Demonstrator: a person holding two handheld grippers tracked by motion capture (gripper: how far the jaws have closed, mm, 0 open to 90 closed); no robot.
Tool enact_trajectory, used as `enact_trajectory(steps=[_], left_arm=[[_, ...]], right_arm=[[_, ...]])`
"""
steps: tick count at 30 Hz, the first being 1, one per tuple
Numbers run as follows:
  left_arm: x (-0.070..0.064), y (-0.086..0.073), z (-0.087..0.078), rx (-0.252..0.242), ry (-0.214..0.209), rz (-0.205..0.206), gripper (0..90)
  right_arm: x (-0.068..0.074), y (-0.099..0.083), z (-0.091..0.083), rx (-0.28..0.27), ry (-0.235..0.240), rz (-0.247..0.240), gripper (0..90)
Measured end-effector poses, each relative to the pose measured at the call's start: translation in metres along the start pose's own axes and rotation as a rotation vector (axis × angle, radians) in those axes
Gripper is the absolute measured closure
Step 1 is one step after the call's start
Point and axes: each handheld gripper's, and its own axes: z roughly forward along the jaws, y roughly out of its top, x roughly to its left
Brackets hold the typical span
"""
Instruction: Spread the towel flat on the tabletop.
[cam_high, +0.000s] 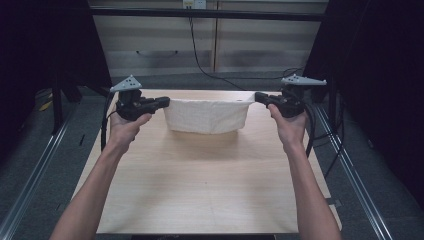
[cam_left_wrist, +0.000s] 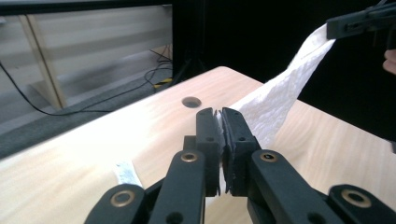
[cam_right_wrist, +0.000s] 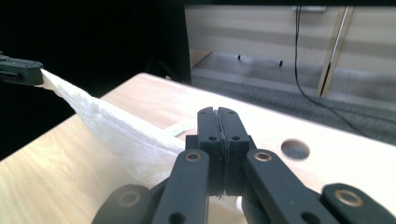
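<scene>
A white cloth (cam_high: 207, 115) hangs stretched between my two grippers above the far half of the wooden table (cam_high: 210, 190). My left gripper (cam_high: 167, 102) is shut on the cloth's left top corner, and my right gripper (cam_high: 257, 96) is shut on its right top corner. In the left gripper view the jaws (cam_left_wrist: 221, 116) pinch the cloth (cam_left_wrist: 280, 100), which rises to the other gripper (cam_left_wrist: 359, 21) at the upper right. From the right gripper view, my jaws (cam_right_wrist: 218, 114) clamp the cloth (cam_right_wrist: 116, 128), which runs left to the other gripper (cam_right_wrist: 18, 71).
A round hole (cam_right_wrist: 295, 149) is cut in the tabletop near its far edge (cam_left_wrist: 191, 101). A small white label (cam_left_wrist: 125, 172) lies on the wood. Metal rails (cam_high: 35, 165) flank the table, and a black cable (cam_high: 200, 62) trails over the floor behind it.
</scene>
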Motion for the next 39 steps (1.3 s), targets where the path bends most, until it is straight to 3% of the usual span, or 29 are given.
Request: enact_trajectory(steps=[6, 13, 20, 27, 29, 39], left_arm=[[-0.01, -0.022, -0.005, -0.004, -0.03, -0.016, 86.7], [-0.025, -0.047, -0.015, 0.014, -0.057, -0.005, 86.6], [-0.034, -0.065, -0.02, 0.035, -0.088, -0.019, 86.6], [-0.044, -0.09, -0.028, 0.074, -0.085, -0.018, 86.6], [-0.046, -0.099, -0.027, 0.082, -0.091, -0.048, 86.6], [-0.059, -0.13, -0.028, 0.167, -0.099, -0.036, 86.5]], right_arm=[[0.007, -0.026, -0.009, 0.019, 0.02, -0.014, 89.2], [0.018, -0.055, -0.026, 0.035, 0.053, -0.025, 89.2], [0.026, -0.074, -0.035, 0.061, 0.057, -0.037, 89.1], [0.037, -0.096, -0.04, 0.1, 0.071, -0.043, 89.1], [0.039, -0.104, -0.041, 0.112, 0.078, -0.043, 89.0], [0.041, -0.136, -0.042, 0.169, 0.097, -0.026, 89.0]])
